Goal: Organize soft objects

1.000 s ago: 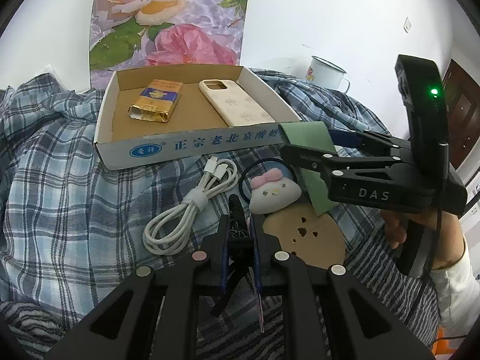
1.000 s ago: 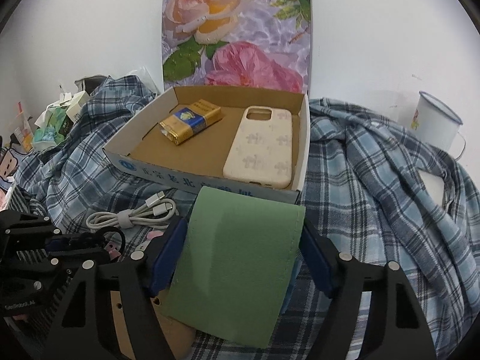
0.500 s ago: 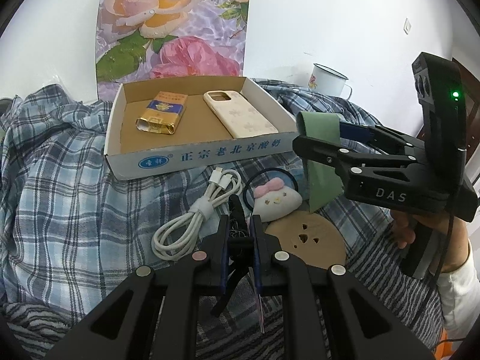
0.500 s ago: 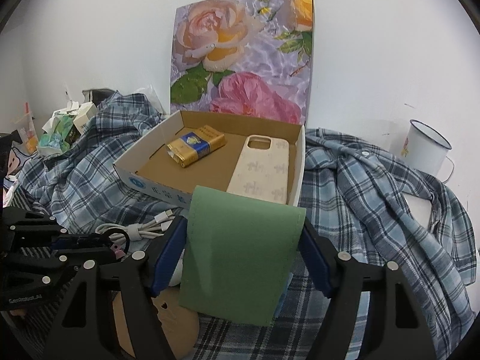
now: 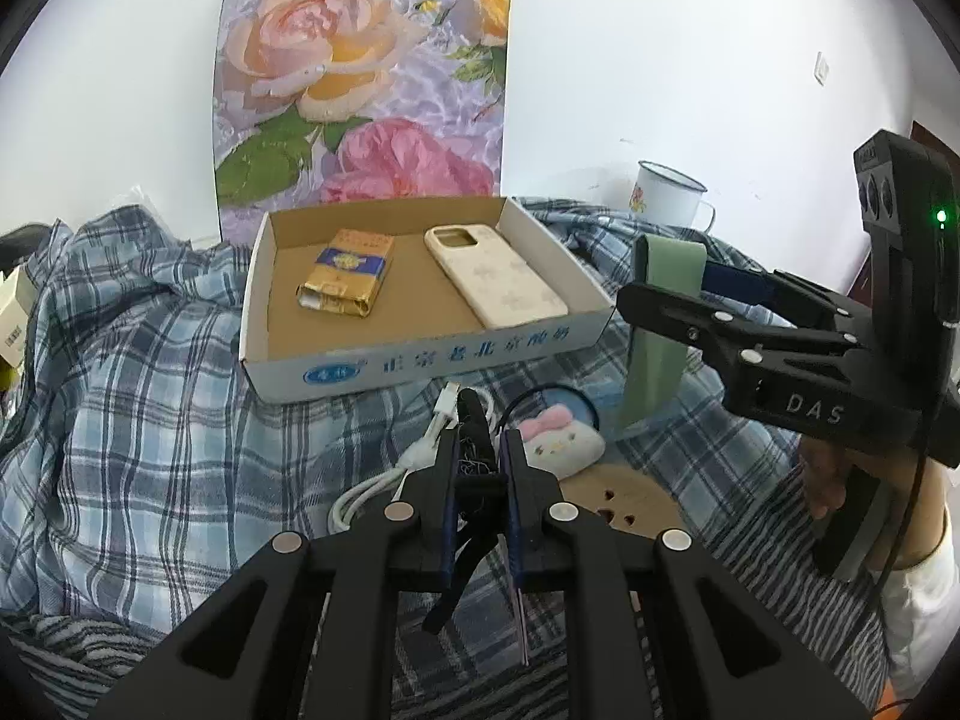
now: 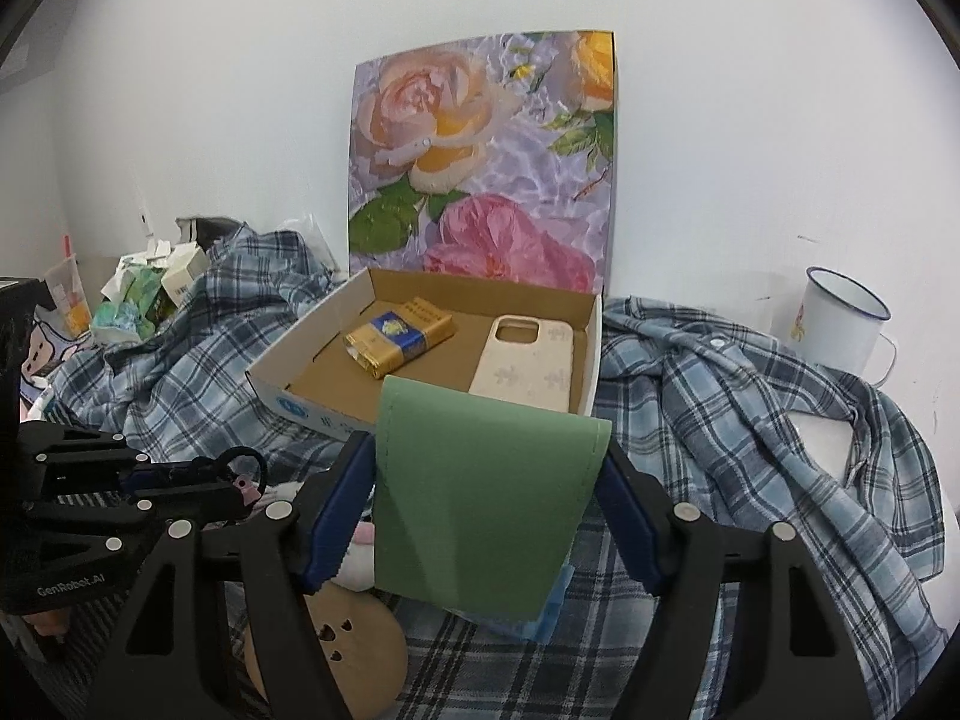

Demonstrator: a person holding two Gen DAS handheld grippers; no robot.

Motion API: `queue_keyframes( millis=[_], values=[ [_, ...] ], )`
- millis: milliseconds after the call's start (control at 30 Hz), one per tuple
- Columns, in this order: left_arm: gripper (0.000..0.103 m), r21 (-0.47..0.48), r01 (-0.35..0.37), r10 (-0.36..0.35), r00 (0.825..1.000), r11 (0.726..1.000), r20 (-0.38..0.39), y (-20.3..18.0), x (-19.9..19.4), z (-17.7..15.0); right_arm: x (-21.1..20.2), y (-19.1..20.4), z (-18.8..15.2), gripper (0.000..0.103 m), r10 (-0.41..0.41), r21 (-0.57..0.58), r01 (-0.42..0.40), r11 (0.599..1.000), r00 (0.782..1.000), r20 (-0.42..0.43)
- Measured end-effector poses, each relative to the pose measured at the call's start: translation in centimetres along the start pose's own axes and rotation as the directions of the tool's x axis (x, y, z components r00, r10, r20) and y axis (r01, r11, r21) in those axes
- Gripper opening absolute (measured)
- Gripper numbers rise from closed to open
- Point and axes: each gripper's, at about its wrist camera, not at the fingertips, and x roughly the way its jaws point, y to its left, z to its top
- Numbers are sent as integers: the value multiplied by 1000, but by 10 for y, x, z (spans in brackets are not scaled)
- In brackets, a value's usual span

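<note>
I had the right gripper clamped on the green cloth, hanging just short of the cardboard box. The left gripper was clenched on a dark strap. The phone case and packet were boxed; the white cable and plush toy lay outside.

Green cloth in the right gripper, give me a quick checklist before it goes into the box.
1. Grip: right gripper has both pads on the edges of the green cloth: ok.
2. Cloth lifted off the plaid fabric: ok, it hangs free.
3. Free room in the box: ok, bare cardboard in front of the yellow pack and left of the phone case.
4. Path to the box: ok, nothing stands between cloth and front wall.
5. Left gripper out of the way: ok, low, shut on a small dark item I cannot identify.
6. Whether the cloth fits flat: cannot tell.
</note>
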Motion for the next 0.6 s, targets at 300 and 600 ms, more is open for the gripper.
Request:
queue_keyframes(
  millis=[300, 600],
  values=[
    [13, -10, 6, -6, 1000, 1000, 29, -7, -14, 15, -13, 2, 12, 71, -13, -35, 14, 999, 999, 36],
    [13, 19, -27, 25, 992, 999, 120, -16, -46, 46, -47, 3, 52, 71, -9, -51, 15, 999, 992, 124]
  ],
)
